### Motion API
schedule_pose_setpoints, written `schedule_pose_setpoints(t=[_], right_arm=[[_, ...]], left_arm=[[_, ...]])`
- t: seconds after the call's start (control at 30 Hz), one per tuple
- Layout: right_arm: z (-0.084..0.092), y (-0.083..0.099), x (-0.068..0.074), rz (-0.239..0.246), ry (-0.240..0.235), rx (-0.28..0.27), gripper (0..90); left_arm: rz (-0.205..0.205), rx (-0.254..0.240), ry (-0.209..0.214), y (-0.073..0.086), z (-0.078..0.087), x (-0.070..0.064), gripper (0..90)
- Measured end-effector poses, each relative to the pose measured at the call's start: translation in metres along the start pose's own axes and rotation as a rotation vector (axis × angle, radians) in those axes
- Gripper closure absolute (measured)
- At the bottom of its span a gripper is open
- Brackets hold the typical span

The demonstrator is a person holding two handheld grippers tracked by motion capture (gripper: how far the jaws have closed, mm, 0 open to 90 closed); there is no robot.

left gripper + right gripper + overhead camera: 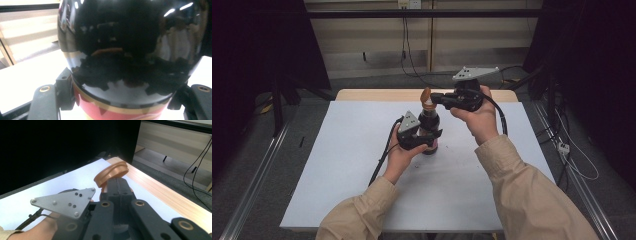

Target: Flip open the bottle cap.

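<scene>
The person's sleeved forearms entered at the near edge of the pale surface [362, 190]. Taking the dark glass bottle [429, 131] as the reference point, it stood upright near the middle of that surface, slightly towards the far side.

The left hand-held gripper [428, 140] was at the near left of the bottle, its jaws closed around the bottle's body on both sides. In the left gripper view, the bottle [130, 50] was glossy black, with a red label edged in gold at its lower part, and a black jaw pressed against each flank. The left hand [401, 156] gripped the tool from below and behind, and its cable trailed back towards the near edge. A grey three-cornered plate [410, 121] sat on top of this gripper, just left of the bottle's shoulder.

Directly above the bottle's neck was the brown cap [427, 99], tilted. The right hand-held gripper [438, 98] reached in from the bottle's right, jaws drawn together on the cap. In the right gripper view, the cap [111, 173] appeared as a copper-coloured ring at the jaw tips, tipped on a slant. Whether the cap remained joined to the neck could not be determined. The right hand [478, 116] held its tool to the right of and beyond the bottle.
</scene>
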State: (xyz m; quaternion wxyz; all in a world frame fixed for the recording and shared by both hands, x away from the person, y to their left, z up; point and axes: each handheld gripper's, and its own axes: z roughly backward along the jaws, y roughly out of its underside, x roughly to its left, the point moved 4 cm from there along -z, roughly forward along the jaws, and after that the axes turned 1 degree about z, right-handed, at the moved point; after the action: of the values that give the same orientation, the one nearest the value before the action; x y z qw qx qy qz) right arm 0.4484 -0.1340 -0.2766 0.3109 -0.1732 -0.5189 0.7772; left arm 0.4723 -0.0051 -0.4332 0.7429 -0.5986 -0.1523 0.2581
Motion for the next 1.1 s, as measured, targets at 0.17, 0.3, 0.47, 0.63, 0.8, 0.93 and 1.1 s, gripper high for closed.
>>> schedule_pose_setpoints(t=[0.17,0.3,0.47,0.63,0.8,0.93,1.1], right_arm=[[-0.0003,-0.0005,0.0004,-0.001,0.002,-0.005,90.0],[-0.0004,-0.0008,0.0008,-0.002,0.001,-0.008,90.0],[-0.002,-0.0017,0.0023,-0.004,-0.006,-0.008,90.0],[-0.0028,-0.0021,0.0031,0.002,-0.004,-0.008,90.0],[-0.0015,-0.0018,0.0031,0.004,-0.004,-0.01,90.0],[-0.0008,-0.0027,0.0036,0.004,-0.008,-0.014,90.0],[-0.0015,-0.0032,0.0045,0.007,-0.011,-0.015,90.0]], left_arm=[[0.002,0.0,-0.001,-0.0001,-0.0003,-0.0004,30.0],[0.002,0.002,0.0,-0.0001,-0.0002,-0.0003,29.9],[0.001,0.009,0.001,0.0001,0.0006,-0.0004,29.9],[-0.011,0.015,-0.001,0.0002,0.0006,0.0001,29.9],[-0.012,0.018,0.001,0.0002,0.001,0.0001,29.8],[-0.013,0.018,-0.002,0.0001,0.0012,-0.0002,29.7],[-0.003,0.011,-0.005,0.0,0.0007,-0.0011,29.7]])
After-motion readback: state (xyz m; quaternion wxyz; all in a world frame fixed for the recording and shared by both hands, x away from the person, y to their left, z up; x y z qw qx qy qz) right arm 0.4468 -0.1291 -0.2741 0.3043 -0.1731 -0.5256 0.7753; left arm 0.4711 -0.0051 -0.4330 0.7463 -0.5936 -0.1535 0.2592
